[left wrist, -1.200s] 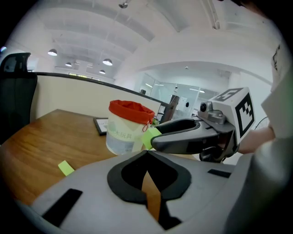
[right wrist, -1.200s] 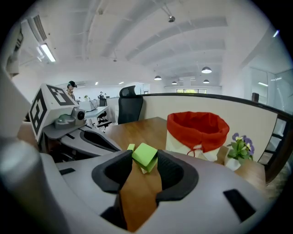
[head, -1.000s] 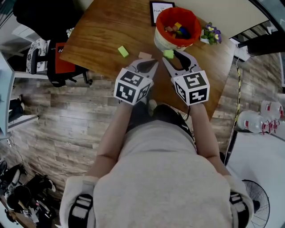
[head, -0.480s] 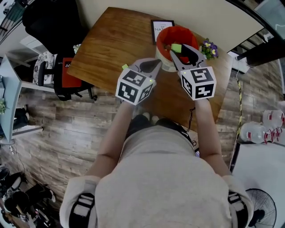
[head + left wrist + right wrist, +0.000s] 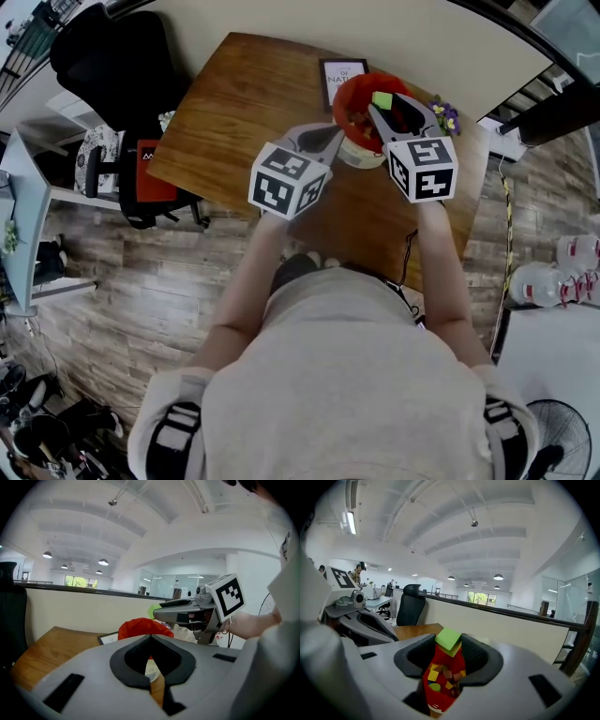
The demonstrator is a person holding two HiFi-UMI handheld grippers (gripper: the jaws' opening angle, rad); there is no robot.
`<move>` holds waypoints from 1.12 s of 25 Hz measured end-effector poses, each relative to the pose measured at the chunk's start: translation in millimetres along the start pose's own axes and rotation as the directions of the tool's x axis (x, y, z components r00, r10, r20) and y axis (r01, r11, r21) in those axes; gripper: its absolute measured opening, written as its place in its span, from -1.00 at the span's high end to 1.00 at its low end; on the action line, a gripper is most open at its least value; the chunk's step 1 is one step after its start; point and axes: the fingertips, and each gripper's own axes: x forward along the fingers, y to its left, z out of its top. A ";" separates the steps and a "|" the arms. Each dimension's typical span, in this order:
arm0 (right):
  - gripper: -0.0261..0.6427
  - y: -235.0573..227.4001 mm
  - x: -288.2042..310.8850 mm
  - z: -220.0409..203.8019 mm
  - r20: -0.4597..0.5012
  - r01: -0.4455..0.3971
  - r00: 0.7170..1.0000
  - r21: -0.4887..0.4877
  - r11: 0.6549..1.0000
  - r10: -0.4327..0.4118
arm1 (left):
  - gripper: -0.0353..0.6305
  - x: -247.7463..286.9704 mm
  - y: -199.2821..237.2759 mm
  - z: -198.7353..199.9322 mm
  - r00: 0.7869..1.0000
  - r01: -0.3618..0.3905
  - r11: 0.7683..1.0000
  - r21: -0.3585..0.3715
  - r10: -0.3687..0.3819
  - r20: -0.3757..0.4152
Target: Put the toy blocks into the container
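1. The jaws of the right gripper (image 5: 449,648) clamp a green block (image 5: 448,638) over the red container (image 5: 343,97) on the wooden surface (image 5: 244,103).
2. The jaws of the left gripper (image 5: 151,637) are together and empty, beside the container.

Head view looks steeply down from above; gripper views look near level, close; all share the container (image 5: 340,99).

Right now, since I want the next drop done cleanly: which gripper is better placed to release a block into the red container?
Right. The right gripper holds the green block above the red container; the left gripper hangs short of it, jaws together, no block visible.
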 end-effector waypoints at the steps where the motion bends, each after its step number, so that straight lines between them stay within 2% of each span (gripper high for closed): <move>1: 0.37 -1.4 1.5 -0.8 -0.003 0.008 1.000 -0.006 1.000 -0.008 | 0.86 1.1 1.9 -1.3 1.000 0.002 1.000 -0.002 -0.002 -0.004; 13: 0.39 -19.5 12.1 -6.4 -0.009 0.062 0.998 -0.013 0.998 -0.062 | 0.86 12.7 5.1 -12.1 0.999 0.018 1.000 -0.017 -0.018 -0.039; 22: 0.32 -19.0 8.1 -14.7 -0.025 0.042 0.999 -0.004 0.999 -0.042 | 0.86 12.6 1.6 -16.0 0.999 0.011 1.000 -0.024 -0.012 -0.044; 28: 0.32 1.9 5.1 -7.1 -0.001 0.000 1.000 -0.019 1.000 0.000 | 0.86 5.5 2.3 -19.3 0.999 -0.001 0.999 -0.032 0.000 -0.037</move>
